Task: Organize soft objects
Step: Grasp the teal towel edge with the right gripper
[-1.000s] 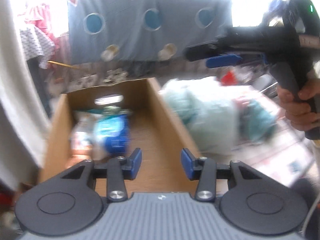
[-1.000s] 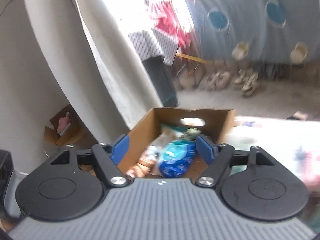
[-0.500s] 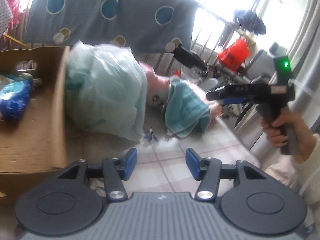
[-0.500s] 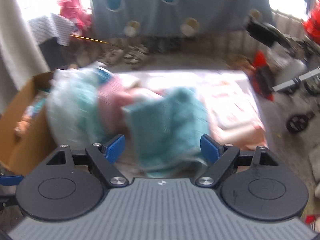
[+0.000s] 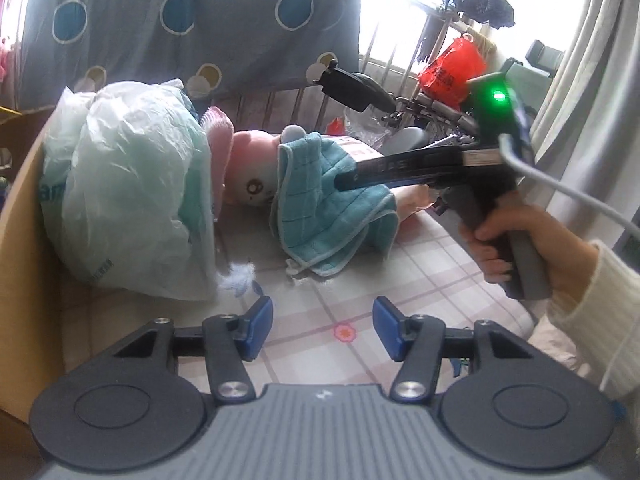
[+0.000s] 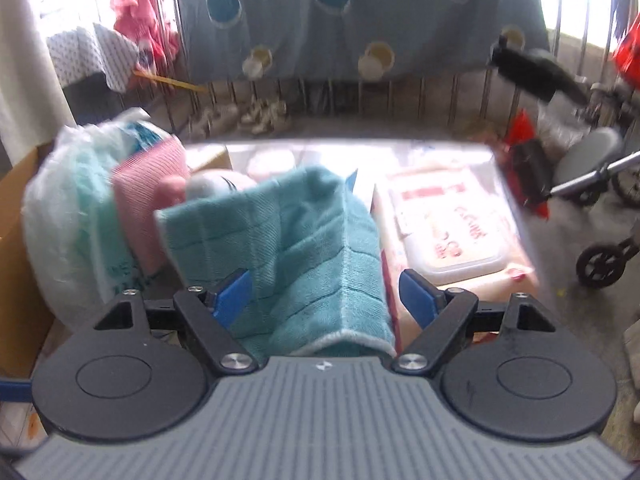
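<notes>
A teal towel (image 5: 328,216) lies draped over a pink plush toy (image 5: 250,172) on the checked mat (image 5: 420,280). Left of them sits a bulging white-green plastic bag (image 5: 132,200) with a pink knit cloth (image 6: 148,200) against it. My right gripper (image 6: 326,292) is low over the towel (image 6: 304,248). Its jaws are closing with the towel's fold between them, and the right pad still stands clear of the cloth. In the left wrist view a hand holds that gripper (image 5: 352,178), fingers over the towel. My left gripper (image 5: 322,330) hangs open above bare mat, with nothing between its fingers.
A cardboard box wall (image 5: 20,240) rises just left of the bag. A flat pack of wet wipes (image 6: 452,232) lies right of the towel. Beyond the mat are a railing with a hung blue blanket (image 5: 200,20), a red bag (image 5: 452,68) and a stroller (image 6: 600,184).
Both views swung right from the cardboard box to the pile on the mat. The right gripper dropped onto the teal towel and its jaws narrowed. The left jaws stand wider than a second ago.
</notes>
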The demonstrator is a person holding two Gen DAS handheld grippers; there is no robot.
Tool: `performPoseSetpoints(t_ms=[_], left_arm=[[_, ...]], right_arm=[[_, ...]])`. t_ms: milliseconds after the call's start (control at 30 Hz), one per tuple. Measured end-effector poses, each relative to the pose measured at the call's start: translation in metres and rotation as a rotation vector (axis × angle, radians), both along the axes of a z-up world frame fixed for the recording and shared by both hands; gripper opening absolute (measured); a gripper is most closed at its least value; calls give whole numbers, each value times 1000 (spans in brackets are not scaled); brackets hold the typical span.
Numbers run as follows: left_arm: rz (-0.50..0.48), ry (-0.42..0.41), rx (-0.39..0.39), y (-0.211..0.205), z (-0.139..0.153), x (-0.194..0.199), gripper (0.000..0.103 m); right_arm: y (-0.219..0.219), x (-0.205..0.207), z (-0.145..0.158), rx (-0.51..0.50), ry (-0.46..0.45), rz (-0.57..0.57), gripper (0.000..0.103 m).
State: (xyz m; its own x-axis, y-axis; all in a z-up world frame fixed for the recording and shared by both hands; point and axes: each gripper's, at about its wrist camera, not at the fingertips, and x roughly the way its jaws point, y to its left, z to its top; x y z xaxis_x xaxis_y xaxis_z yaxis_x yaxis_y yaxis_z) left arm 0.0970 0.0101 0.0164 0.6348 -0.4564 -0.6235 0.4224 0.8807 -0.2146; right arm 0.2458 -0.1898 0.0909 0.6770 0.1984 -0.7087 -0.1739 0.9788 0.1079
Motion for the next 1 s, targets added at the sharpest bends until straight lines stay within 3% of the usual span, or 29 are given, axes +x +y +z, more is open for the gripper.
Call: performPoseSetpoints(t_ms=[100, 200, 400, 567, 767, 833, 867, 933, 1000], left_arm=[[20, -5, 21, 5, 3, -1, 58], [34, 0, 20, 12, 8, 0, 59], [36, -18, 34, 18, 22, 5, 60], [25, -17, -6, 15, 33, 15, 60], [-17, 53, -36, -6, 18, 30, 65], [-33, 99, -80, -14, 10, 38, 66], [-47, 124, -115, -18, 7, 43, 68], [-68, 172, -173, -31, 1, 55, 82], [-50, 212, -213, -47, -5, 65, 86]], right_arm=[[8, 11, -16, -47, 64, -36, 23], [-6, -4, -15, 84, 40, -62, 16], [-48, -76, 4, 420, 42, -69, 11], [-90, -136, -8, 700, 106, -136, 11], [-89, -160, -34, 605, 137, -120, 15], [-83, -161, -36, 580, 115, -103, 21], [-79, -159, -35, 572, 92, -89, 24], [-77, -157, -32, 565, 52, -82, 32], [-76, -157, -30, 566, 35, -82, 33]])
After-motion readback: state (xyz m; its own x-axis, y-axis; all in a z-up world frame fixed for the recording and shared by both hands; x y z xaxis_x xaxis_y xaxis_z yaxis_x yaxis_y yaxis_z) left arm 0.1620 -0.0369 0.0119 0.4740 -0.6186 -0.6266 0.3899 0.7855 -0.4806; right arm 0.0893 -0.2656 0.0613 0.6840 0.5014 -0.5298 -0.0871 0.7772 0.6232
